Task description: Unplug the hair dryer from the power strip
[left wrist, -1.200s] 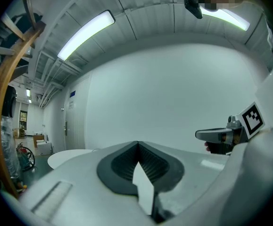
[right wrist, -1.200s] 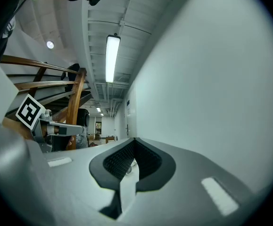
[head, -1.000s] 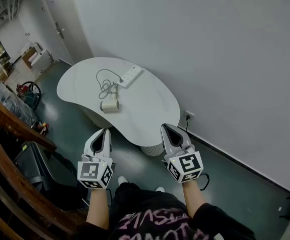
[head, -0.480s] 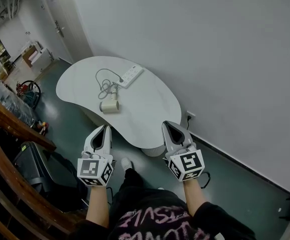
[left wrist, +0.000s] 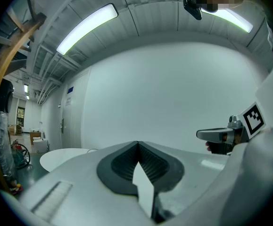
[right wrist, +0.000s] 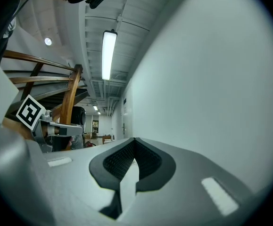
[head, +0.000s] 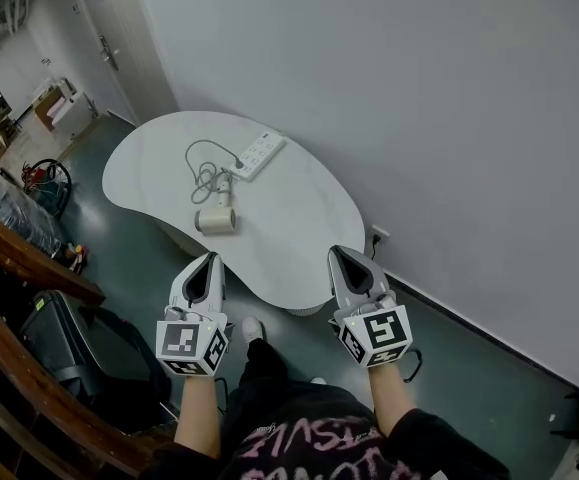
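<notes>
**Hair dryer, cord in the power strip, on white table: both grippers on the near side, empty**

**Landmark.** White rounded table (head: 289,233), set against the grey wall.

**Task items.**
- Hair dryer (head: 215,220): pale and short-barrelled. It lies on its side on the table top, close to the edge that faces the left gripper.
- Power strip (head: 256,153): white. It lies on the table's far half, toward the wall, at a slant.
- Cord (head: 203,164): loose loops on the table top between dryer and strip. It meets the strip at the end nearer the dryer. The plug itself is too small to make out.

**Tools.**
- Left gripper (head: 208,261): jaws pressed together with nothing between them, on the near side of the table.
- Right gripper (head: 342,254): jaws likewise together and empty, at the table's near edge as the head view shows it.

**Status (judged).** The approach is under way, no contact has been made, and the cord looks connected.

**Hazards (judged).**
- Jaws that arrive at the table closed would shove the plug or strip instead of gripping it.
- A pull with the strip unbraced would drag the light strip across the table.
- A grip on the cord rather than the plug could strain it.
- The loops could snag and tug the dryer off its nearby edge.
</notes>
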Action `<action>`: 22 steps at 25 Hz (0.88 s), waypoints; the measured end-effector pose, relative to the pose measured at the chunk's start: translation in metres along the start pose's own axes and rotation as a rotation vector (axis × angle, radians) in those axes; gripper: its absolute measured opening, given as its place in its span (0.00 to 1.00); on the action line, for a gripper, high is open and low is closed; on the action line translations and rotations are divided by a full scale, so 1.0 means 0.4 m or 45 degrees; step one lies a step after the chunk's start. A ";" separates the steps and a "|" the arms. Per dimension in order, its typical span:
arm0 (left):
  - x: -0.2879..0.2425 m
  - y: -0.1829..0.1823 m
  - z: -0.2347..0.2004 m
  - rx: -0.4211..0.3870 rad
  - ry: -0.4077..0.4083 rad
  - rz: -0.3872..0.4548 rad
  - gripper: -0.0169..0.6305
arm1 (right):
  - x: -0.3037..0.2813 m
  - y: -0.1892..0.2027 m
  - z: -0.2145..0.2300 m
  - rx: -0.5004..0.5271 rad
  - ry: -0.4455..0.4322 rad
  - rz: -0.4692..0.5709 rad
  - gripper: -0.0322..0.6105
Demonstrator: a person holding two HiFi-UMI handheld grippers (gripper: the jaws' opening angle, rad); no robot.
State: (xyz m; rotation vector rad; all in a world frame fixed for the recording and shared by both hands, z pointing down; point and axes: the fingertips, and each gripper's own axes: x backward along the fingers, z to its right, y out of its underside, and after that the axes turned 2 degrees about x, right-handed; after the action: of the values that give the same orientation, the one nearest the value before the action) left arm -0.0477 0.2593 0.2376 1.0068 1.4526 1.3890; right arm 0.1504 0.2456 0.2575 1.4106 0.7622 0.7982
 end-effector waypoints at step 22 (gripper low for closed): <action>-0.266 0.102 -0.298 0.112 0.025 -0.068 0.03 | -0.381 0.103 0.013 -0.003 0.044 -0.126 0.07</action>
State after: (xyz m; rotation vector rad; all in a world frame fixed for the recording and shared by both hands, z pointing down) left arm -0.1300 0.1242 0.2846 1.0052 1.5557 1.3097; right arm 0.0718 0.1143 0.2970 1.3489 0.8509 0.7481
